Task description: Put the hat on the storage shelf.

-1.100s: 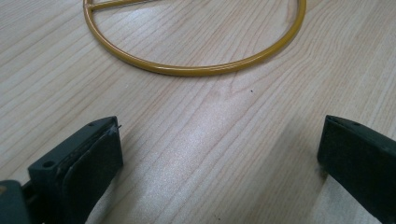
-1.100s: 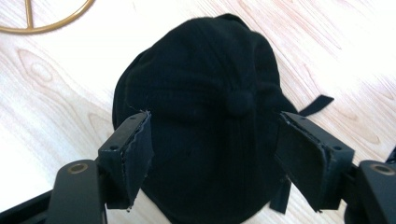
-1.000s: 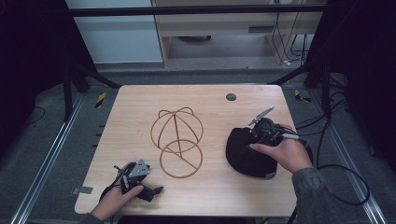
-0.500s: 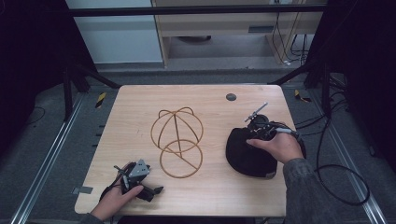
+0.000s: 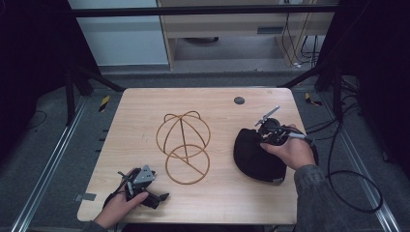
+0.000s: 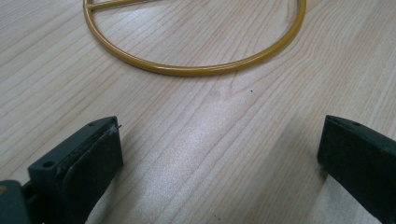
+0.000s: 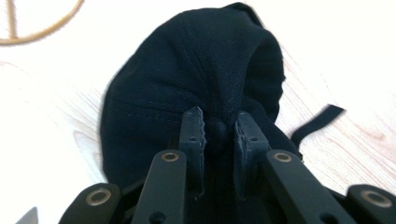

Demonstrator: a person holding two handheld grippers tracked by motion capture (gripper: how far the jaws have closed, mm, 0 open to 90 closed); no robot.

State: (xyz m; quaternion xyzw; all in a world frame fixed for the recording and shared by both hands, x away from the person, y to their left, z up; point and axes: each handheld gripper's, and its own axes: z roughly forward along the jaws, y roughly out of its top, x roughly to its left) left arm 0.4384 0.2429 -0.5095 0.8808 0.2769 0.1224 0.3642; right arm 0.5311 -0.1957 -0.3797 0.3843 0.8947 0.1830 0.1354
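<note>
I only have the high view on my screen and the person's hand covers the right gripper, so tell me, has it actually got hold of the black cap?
Observer: Yes. In the right gripper view the right gripper is pinched shut on the button at the crown of the black cap.
Operator: Is the cap flat?
Observer: No, the fabric is bunched into a ridge running away from the jaws.
Operator: Any strap showing?
Observer: A black strap lies on the wooden table beside the cap.
Operator: And the left gripper?
Observer: The left gripper is wide open over bare wood, short of the gold wire stand.
</note>
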